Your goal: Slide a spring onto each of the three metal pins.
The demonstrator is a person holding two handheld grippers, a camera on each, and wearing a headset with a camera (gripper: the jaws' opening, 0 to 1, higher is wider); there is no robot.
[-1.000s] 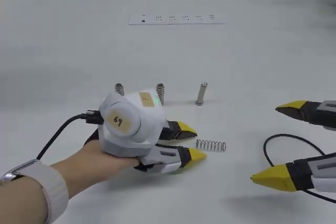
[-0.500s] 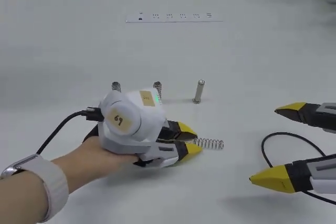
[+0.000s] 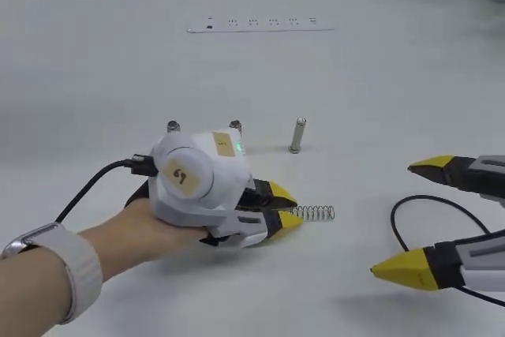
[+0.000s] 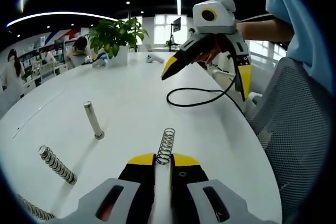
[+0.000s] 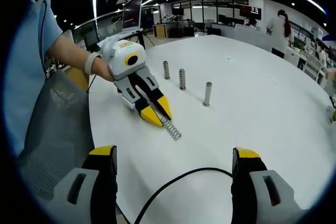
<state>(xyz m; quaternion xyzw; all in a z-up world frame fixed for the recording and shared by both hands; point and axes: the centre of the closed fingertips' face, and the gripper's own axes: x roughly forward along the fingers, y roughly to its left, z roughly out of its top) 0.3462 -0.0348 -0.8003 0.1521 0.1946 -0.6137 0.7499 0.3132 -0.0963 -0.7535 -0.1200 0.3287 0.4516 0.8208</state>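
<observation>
Our left claw (image 3: 290, 208) is white and round, with yellow tips (image 3: 287, 222) and a black cable (image 3: 91, 191). Our right claw (image 3: 392, 219) has yellow tips too. We wear a pale wristband (image 3: 69, 267) and a blue shirt (image 5: 29, 51).

The right gripper (image 5: 174, 153) rises from the bottom edge with its two yellow-tipped jaws spread wide apart over the white table (image 5: 273, 103). A black cable (image 5: 176, 181) loops between them. Just above centre, the left gripper (image 5: 157, 118) reaches in from the upper left, its jaws pinched together on one end of a spring (image 5: 171, 128) that lies on the table and points toward the lower right. Above it stand two spring-covered pins (image 5: 166, 70) (image 5: 182, 78) side by side, and to their right a bare pin (image 5: 208, 94), upright.
</observation>
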